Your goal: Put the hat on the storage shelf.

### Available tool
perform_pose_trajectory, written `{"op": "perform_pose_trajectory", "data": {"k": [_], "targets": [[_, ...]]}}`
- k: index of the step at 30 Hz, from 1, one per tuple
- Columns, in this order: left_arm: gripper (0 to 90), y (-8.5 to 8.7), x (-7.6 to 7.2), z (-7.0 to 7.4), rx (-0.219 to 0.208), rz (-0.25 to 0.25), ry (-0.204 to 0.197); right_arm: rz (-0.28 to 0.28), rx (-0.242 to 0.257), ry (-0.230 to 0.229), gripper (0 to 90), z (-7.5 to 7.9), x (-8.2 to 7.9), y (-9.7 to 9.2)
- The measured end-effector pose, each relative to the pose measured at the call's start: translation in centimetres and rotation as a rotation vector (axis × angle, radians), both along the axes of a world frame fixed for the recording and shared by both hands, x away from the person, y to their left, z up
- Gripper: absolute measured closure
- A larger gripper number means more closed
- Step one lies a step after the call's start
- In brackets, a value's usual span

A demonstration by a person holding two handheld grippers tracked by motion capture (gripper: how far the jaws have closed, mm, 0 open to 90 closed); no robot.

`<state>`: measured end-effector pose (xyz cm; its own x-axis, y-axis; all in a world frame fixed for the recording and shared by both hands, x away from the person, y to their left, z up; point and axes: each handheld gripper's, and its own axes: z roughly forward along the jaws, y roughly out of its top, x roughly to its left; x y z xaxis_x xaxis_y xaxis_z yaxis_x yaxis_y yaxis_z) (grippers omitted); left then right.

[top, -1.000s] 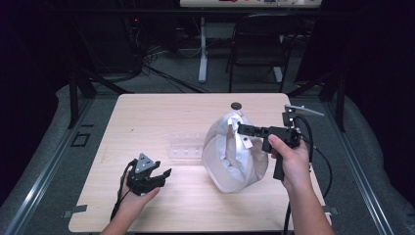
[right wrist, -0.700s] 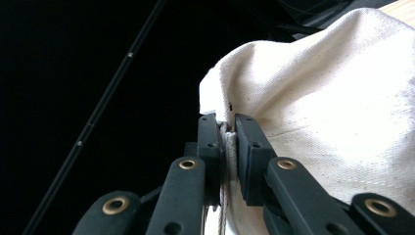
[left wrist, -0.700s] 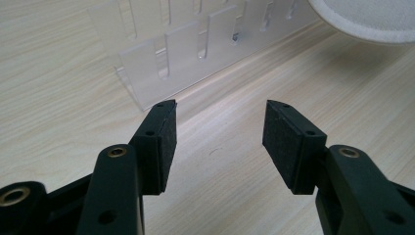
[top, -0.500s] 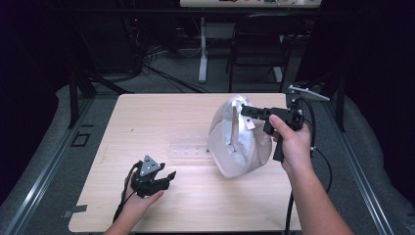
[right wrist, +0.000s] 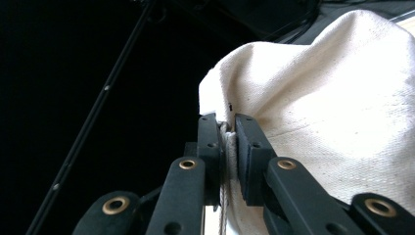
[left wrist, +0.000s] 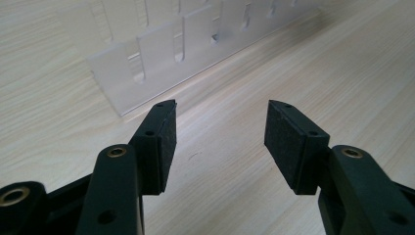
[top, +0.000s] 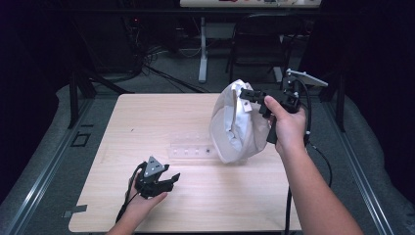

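A white cloth bag (top: pixel 237 125) hangs above the right side of the table, lifted by my right gripper (top: pixel 247 95), which is shut on its upper edge. In the right gripper view the jaws pinch a fold of the bag (right wrist: pixel 333 98) and its drawstring, my right gripper (right wrist: pixel 228 125) pointing up. My left gripper (top: pixel 169 178) rests low near the table's front left, open, with nothing between its jaws. In the left gripper view my left gripper (left wrist: pixel 220 110) faces a clear plastic rack (left wrist: pixel 195 44) lying on the wood.
The clear slotted rack (top: pixel 191 149) lies flat mid-table, just left of the hanging bag. The wooden table (top: pixel 147 122) has bare room at its left and back. A chair (top: pixel 259 44) and table legs stand behind in the dark.
My right gripper has raised the bag higher and carried it a little right and back. The left gripper has stayed in place, open.
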<state>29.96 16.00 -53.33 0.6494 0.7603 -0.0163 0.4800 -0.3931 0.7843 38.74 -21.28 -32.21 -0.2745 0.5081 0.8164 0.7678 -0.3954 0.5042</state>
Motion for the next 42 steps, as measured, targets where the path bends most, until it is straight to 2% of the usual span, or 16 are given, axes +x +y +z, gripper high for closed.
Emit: {"op": "perform_pose_trajectory", "data": {"k": [3,5,11,17,23,25,29,34,36,40,42], "targets": [[44.8,-0.5,0.1,0.3,-0.023,-0.007,0.002,-0.006,-0.019,0.005,82.3,0.3,0.5,0.4],[43.9,-0.9,0.2,0.7,-0.037,-0.012,-0.01,-0.013,-0.029,0.008,82.4,0.5,0.8,0.8],[41.5,-2.6,0.6,1.7,-0.044,-0.022,-0.042,-0.032,-0.03,0.014,82.4,0.7,1.6,1.9],[41.4,-4.8,1.6,2.5,-0.072,-0.038,-0.048,-0.053,-0.025,0.023,82.3,0.5,2.2,2.8],[41.4,-6.9,2.3,3.0,-0.07,-0.054,-0.066,-0.087,-0.012,0.018,82.3,0.2,2.6,3.6],[41.4,-7.4,2.5,3.1,-0.07,-0.063,-0.068,-0.082,-0.02,0.014,82.3,0.0,2.7,3.6],[42.6,-9.1,3.1,3.1,-0.029,-0.07,-0.086,-0.099,-0.024,0.015,82.3,-0.2,2.8,3.8],[44.2,-10.6,3.6,2.9,-0.006,-0.079,-0.094,-0.1,-0.033,0.022,82.3,-0.7,2.8,3.7],[43.8,-11.2,3.6,2.9,-0.012,-0.08,-0.106,-0.101,-0.018,0.024,82.3,-0.8,2.8,3.6],[44.2,-12.3,3.6,3.0,0.019,-0.084,-0.149,-0.09,-0.03,0.031,82.2,-1.0,2.8,3.6],[50.5,-12.6,3.7,3.0,0.034,-0.081,-0.155,-0.092,-0.027,0.025,82.2,-0.9,2.7,3.6]]}}
